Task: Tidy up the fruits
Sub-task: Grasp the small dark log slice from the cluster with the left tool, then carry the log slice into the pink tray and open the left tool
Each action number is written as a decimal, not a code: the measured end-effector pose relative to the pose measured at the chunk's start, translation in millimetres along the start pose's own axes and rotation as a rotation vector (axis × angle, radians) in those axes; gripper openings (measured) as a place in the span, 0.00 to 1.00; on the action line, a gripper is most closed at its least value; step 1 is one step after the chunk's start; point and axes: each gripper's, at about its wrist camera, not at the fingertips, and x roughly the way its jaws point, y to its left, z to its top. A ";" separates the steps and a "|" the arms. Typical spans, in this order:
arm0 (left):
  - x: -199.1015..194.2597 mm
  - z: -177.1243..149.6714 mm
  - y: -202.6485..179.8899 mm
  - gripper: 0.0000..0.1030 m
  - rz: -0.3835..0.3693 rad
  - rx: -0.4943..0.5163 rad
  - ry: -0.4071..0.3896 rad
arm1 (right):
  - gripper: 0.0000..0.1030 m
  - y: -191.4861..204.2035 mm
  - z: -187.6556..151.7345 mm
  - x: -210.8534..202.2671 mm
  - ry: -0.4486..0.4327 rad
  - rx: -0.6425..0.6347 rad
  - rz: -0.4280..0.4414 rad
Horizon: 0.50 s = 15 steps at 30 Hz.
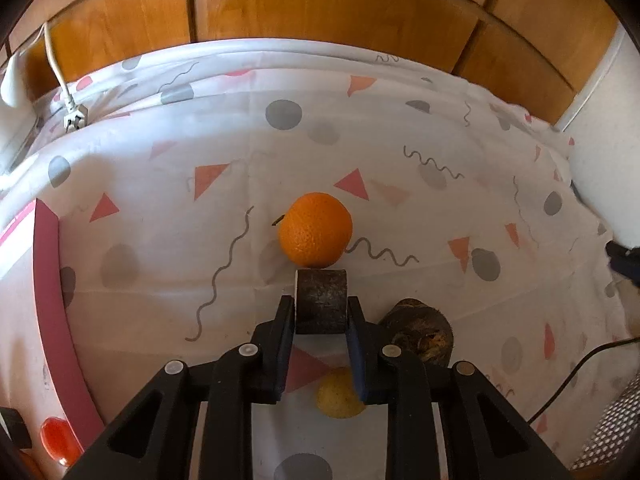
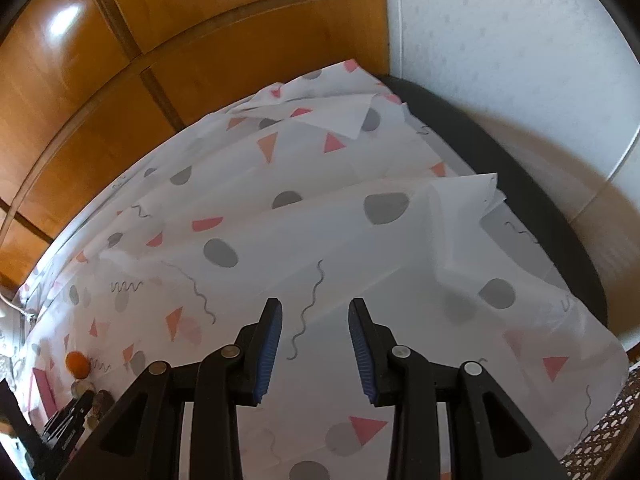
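Lemon (image 1: 338, 394) half hidden beneath left gripper (image 1: 321, 312), pinched tight on dark cylindrical piece (image 1: 321, 302) just short of orange (image 1: 316, 230). Brown rough fruit (image 1: 418, 330) right of that piece, partly cut off by gripper arm; kind hard to tell. Pink tray (image 1: 52, 300) rim far left of orange, red item (image 1: 56, 440) blurred inside. Beyond orange, bare patterned tablecloth (image 1: 360, 128) up to wooden cabinet (image 1: 320, 4). Right gripper (image 2: 315, 322) spread over empty cloth, holding nothing.

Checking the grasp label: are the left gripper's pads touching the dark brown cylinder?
Touching: the left wrist view shows the left gripper with both pads against the dark brown cylinder.
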 end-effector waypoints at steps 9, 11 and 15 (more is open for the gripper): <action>-91.9 1.9 61.4 0.24 0.073 -0.130 -0.148 | 0.34 4.8 -6.0 6.8 0.033 -0.002 0.052; -109.0 -2.9 100.6 0.24 0.153 -0.231 -0.168 | 0.34 6.3 -7.5 7.9 0.041 -0.006 0.060; -118.6 -19.9 158.0 0.24 0.229 -0.406 -0.164 | 0.34 10.8 -9.5 10.6 0.058 -0.028 0.070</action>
